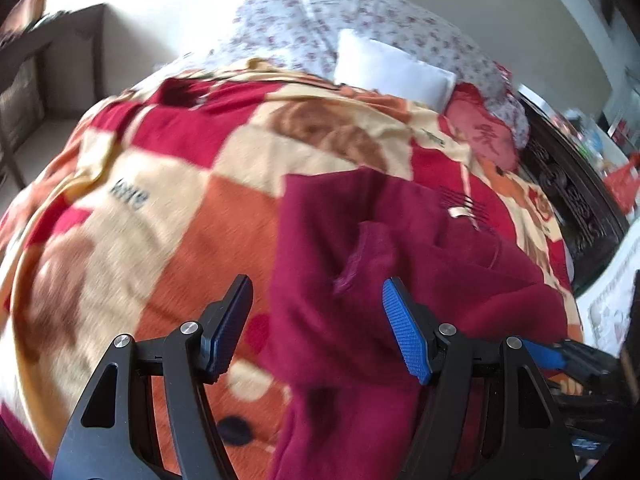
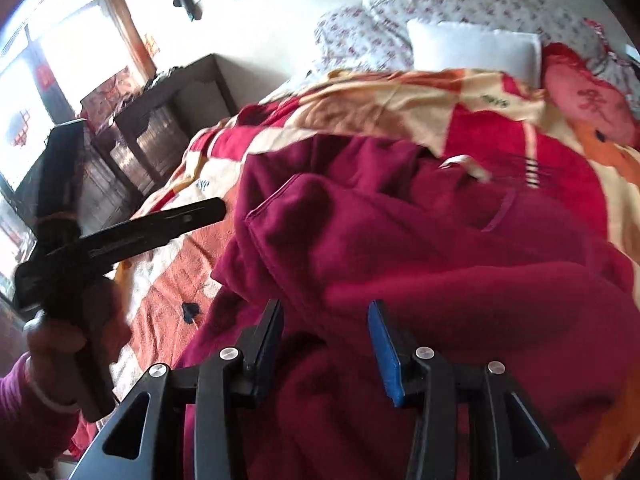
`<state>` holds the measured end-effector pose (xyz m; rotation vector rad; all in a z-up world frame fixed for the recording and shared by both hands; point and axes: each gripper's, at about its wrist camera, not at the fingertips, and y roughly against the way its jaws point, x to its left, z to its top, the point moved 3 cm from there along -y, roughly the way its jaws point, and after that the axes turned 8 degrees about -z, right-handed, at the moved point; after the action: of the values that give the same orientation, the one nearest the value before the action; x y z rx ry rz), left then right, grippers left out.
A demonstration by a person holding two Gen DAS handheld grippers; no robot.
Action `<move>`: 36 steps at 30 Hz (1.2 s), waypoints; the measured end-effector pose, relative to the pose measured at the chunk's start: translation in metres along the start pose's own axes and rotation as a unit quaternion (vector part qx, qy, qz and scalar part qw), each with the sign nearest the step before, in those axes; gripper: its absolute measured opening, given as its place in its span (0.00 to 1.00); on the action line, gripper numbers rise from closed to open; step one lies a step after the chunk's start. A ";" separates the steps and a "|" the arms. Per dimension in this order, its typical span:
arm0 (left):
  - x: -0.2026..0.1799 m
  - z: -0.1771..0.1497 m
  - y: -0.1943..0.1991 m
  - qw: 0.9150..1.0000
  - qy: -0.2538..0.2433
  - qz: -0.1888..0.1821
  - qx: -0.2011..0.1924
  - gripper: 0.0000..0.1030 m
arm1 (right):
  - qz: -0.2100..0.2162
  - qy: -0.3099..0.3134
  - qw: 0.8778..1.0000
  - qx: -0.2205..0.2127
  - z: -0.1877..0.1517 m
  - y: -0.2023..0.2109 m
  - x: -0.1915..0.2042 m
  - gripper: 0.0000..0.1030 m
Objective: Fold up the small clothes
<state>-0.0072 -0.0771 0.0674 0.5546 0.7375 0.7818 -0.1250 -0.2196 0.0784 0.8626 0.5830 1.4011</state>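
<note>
A maroon fleece garment (image 1: 400, 264) lies crumpled and only loosely gathered on a bed, spread over a checked blanket (image 1: 168, 208) of red, orange and cream squares, its bulk taking up the near right part of the bed in both wrist views. Beyond it, at the far end of the bed, a floral quilt (image 1: 360, 20) is heaped against the wall with a white pillow (image 1: 392, 70) and a red cushion (image 1: 480, 132) in front of it; a dark wooden shelf unit (image 2: 160, 128) stands to the left of the bed, under a bright window. The garment appears to run away from the cameras, a light label and dark stripes (image 2: 464, 162) at its far end, though creases and motion blur hide its true outline. A raised flap of cloth (image 1: 368, 256) stands just ahead of the left gripper (image 1: 318, 328), whose jaws are spread wide and hold nothing, the garment's left edge passing between them. The right gripper (image 2: 326, 340) hovers over the thick near folds, jaws likewise released and empty, with a rolled edge (image 2: 280, 208) just beyond. In the right wrist view the left tool appears at the left, gripped in the person's left hand (image 2: 68, 332) and off the garment's left border. The fold looks barely started, and the left gripper seems better placed for the left edge, the right for the near hem.
</note>
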 end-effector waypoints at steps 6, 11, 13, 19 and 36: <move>-0.015 0.007 -0.045 0.998 -0.036 -0.005 0.051 0.66 | -0.013 -0.057 0.998 -0.040 -0.012 0.042 -0.038 0.41; -0.026 0.002 -0.064 0.995 -0.078 0.016 0.067 0.50 | -0.044 -0.096 0.993 -0.058 -0.026 0.070 -0.075 0.42; -0.028 0.000 -0.067 0.994 -0.082 0.019 0.069 0.38 | -0.056 -0.115 0.990 -0.063 -0.031 0.079 -0.091 0.42; -0.027 0.006 -0.057 0.996 -0.074 0.013 0.056 0.16 | -0.070 -0.197 0.975 -0.070 -0.051 0.095 -0.137 0.42; 0.003 0.000 -0.008 0.999 -0.026 0.016 0.010 0.14 | -0.112 -0.249 0.961 -0.034 -0.051 0.070 -0.187 0.52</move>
<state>-0.0022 -0.0794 0.0607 0.6038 0.6909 0.7868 -0.2283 -0.3979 0.0796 1.0137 0.2333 0.9430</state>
